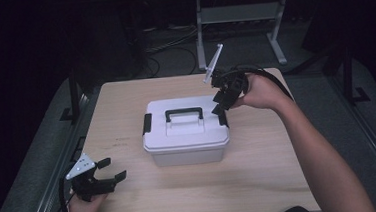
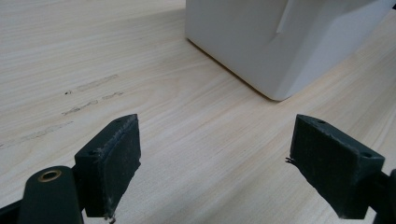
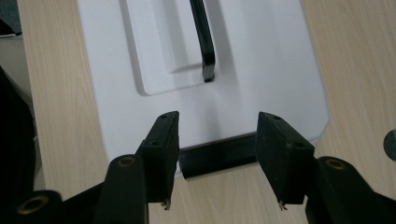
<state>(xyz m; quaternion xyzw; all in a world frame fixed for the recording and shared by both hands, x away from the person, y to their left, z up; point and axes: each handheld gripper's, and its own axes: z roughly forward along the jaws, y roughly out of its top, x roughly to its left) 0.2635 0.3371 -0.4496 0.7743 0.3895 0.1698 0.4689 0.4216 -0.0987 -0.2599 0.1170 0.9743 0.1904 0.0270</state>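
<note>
Right gripper view: you are lining the right gripper [image 3: 217, 156] up on the black latch [image 3: 218, 158] at the near end of the white box [image 3: 261, 79].

Your jaws are standing apart with nothing pressed between them, and the latch is lying crosswise at the lower middle of the frame, its long axis running from pad to pad, so the coming move is turning on that straddle. Across the high view, the box [image 1: 186, 136] is sitting mid-frame on the table [image 1: 281, 179] with its handle [image 1: 183, 113] flat on the lid, and your right gripper [image 1: 222, 106] is hovering at its right end, far nearer than the left gripper [image 1: 111, 169], which is resting wide open and empty at lower left.
</note>
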